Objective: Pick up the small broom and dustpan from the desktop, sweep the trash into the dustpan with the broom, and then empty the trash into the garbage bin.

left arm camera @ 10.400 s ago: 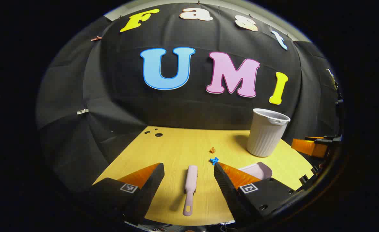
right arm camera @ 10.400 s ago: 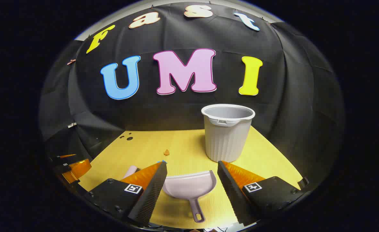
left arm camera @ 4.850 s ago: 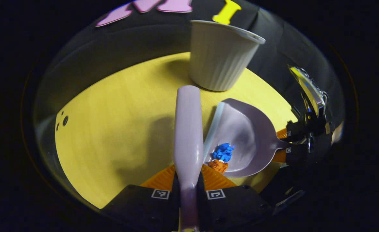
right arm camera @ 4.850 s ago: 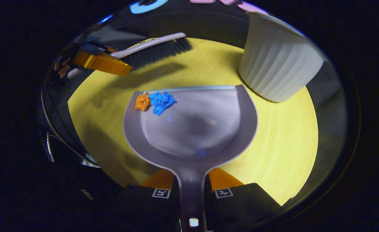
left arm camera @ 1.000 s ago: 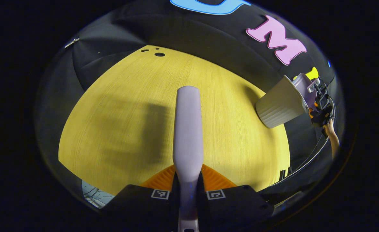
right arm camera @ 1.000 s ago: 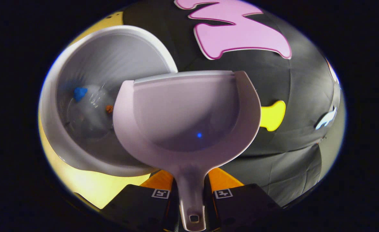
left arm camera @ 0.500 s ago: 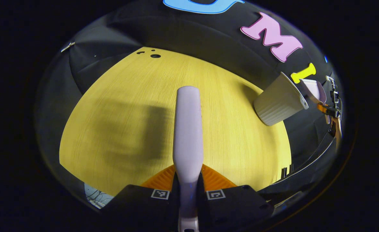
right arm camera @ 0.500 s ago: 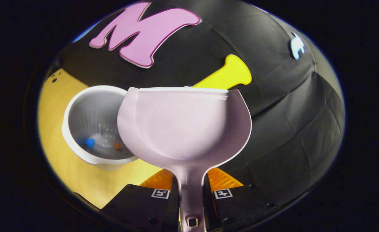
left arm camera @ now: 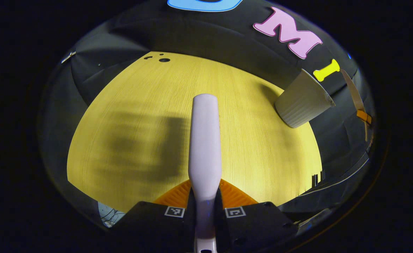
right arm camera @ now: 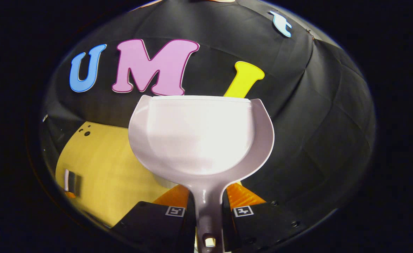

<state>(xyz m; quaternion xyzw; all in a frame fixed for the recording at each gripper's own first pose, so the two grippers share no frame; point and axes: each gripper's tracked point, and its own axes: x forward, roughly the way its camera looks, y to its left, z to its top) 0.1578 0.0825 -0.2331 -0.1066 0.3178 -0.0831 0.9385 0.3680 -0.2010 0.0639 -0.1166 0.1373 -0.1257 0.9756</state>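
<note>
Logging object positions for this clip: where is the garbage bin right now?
In the left gripper view the garbage bin stands at the table's far right edge against the booth wall, right of the broom held in the left claw.

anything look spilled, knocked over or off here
Nothing stands out. The desk shows no scraps, the bin stands on it (its lean is the camera's tilt), the dustpan is empty in the right gripper, and the broom sits straight in the left gripper.
</note>
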